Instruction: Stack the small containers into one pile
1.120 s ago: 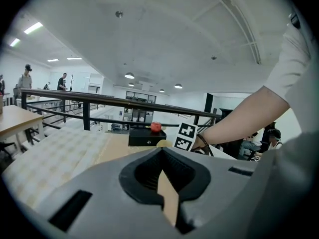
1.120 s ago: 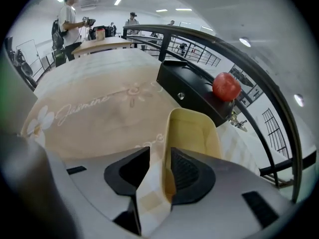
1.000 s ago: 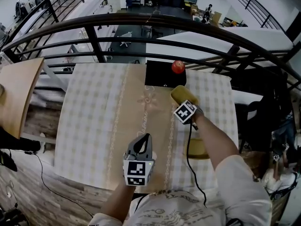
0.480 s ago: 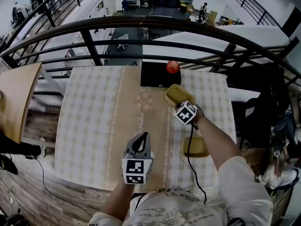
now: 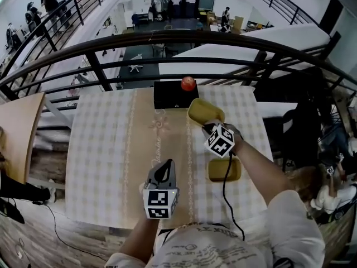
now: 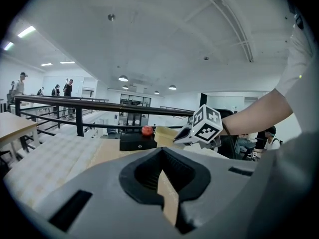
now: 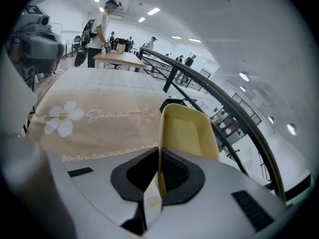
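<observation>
My right gripper [image 5: 208, 127] is shut on the near rim of a pale yellow container [image 5: 205, 110], which it holds just in front of the black box. In the right gripper view the thin rim is pinched between the pads [image 7: 164, 176], and the container [image 7: 187, 133] stretches away from the jaws. A second yellow container [image 5: 224, 170] lies on the cloth under my right forearm. My left gripper [image 5: 165, 170] hovers over the table's near middle, shut and empty [image 6: 162, 180]. From the left gripper view, the held container [image 6: 163, 135] shows beside the right gripper's marker cube.
A black box [image 5: 174, 94] with a red apple [image 5: 188, 83] on it sits at the table's far edge. The checked tablecloth [image 5: 106, 144] covers the table. A dark railing [image 5: 167, 38] runs behind it, with a drop beyond. A wooden table [image 5: 17, 121] stands at the left.
My right gripper now grips the far container's rim, and gripper and container have shifted slightly left, toward the black box. The nearer container shows more fully. The left gripper has stayed put.
</observation>
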